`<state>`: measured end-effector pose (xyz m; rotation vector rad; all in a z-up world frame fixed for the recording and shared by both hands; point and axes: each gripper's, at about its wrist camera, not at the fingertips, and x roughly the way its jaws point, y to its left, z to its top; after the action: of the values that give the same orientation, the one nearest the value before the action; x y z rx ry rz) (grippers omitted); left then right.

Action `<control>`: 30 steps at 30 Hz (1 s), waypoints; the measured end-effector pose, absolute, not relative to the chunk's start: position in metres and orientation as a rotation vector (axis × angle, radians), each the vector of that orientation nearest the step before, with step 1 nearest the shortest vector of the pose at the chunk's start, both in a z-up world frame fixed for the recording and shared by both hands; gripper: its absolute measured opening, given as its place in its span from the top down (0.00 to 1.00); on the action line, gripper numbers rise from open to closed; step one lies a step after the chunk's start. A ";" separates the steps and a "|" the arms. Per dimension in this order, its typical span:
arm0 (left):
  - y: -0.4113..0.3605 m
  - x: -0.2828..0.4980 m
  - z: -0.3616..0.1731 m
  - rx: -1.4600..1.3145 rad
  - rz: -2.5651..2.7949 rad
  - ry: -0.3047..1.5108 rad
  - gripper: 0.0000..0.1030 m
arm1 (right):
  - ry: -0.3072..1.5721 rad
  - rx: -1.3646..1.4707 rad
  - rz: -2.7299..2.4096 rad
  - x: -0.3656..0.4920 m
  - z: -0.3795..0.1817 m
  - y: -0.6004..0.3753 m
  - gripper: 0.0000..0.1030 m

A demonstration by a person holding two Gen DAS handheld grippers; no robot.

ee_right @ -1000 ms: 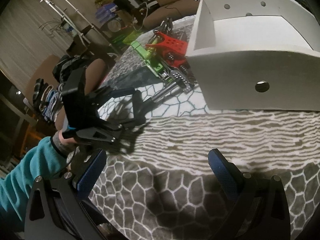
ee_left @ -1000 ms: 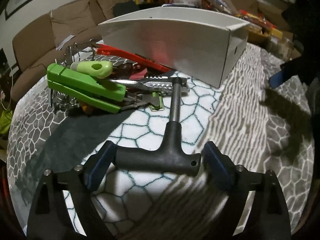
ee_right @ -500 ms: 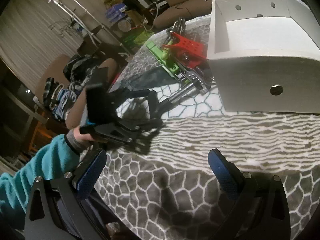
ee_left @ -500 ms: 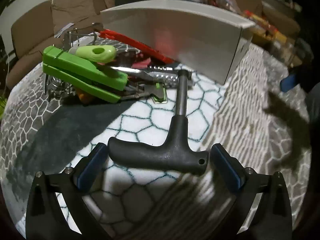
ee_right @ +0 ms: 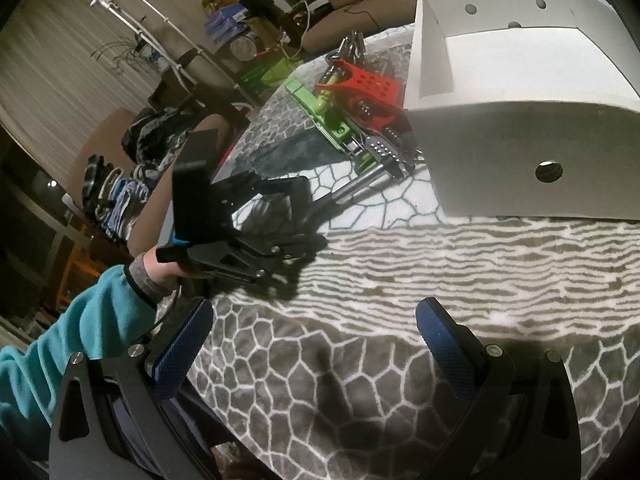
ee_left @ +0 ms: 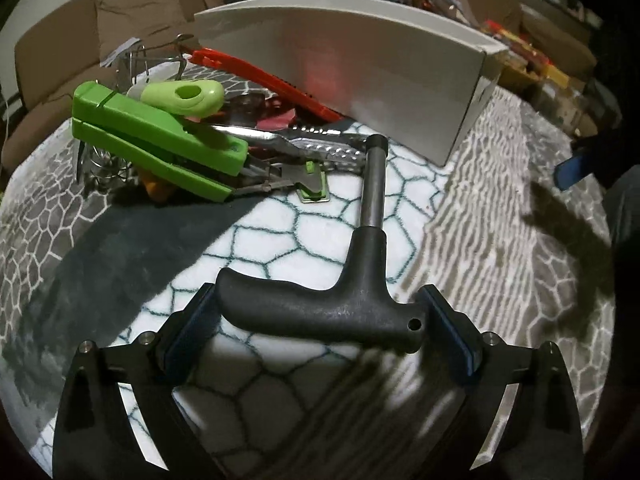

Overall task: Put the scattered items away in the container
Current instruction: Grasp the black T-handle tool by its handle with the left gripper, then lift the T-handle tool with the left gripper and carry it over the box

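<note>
Black T-handle tool (ee_left: 320, 312) lies flat on the patterned cloth (ee_left: 480, 240), grip crosswise between the left gripper (ee_left: 320, 328) pads, shaft pointing at the white box (ee_left: 360, 76). Jaws near full width and closing; left pad looks at the grip end, right pad w/ small gap, so nothing clamped yet. Right gripper (ee_right: 310, 338) wide open, empty, over bare cloth.

Risks, my read:
- pinching the grip end-to-end: long span, rounded ends, could pivot or pop out.
- shaft tip sits by the metal tongs (ee_left: 320, 148) and green tool (ee_left: 160, 140); a lift may drag the pile.
- heavy shaft may droop and hit the box wall.
</note>
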<state>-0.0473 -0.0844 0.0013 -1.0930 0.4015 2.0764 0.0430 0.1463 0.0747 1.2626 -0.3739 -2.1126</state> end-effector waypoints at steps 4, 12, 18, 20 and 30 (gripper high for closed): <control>-0.081 -0.040 0.003 -1.098 2.071 0.382 0.06 | -0.405 1.265 -2.120 0.039 0.073 0.151 0.00; -0.066 0.004 0.014 -1.101 2.063 0.362 0.06 | -0.798 1.304 -2.015 0.019 0.050 0.176 0.00; -0.059 0.031 0.031 -1.105 2.105 0.201 0.06 | -1.248 1.396 -1.748 0.019 0.003 0.183 0.00; -0.057 0.038 0.035 -1.111 2.119 0.138 0.06 | -1.214 1.382 -1.752 0.020 0.009 0.178 0.06; -0.043 0.055 0.032 -1.139 2.137 0.077 0.06 | -1.196 1.425 -1.722 0.018 -0.002 0.168 0.79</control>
<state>0.0553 -0.0429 0.0318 -1.1392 0.0767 2.1365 0.0178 0.1683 -0.0020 1.4252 -1.1961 -1.7222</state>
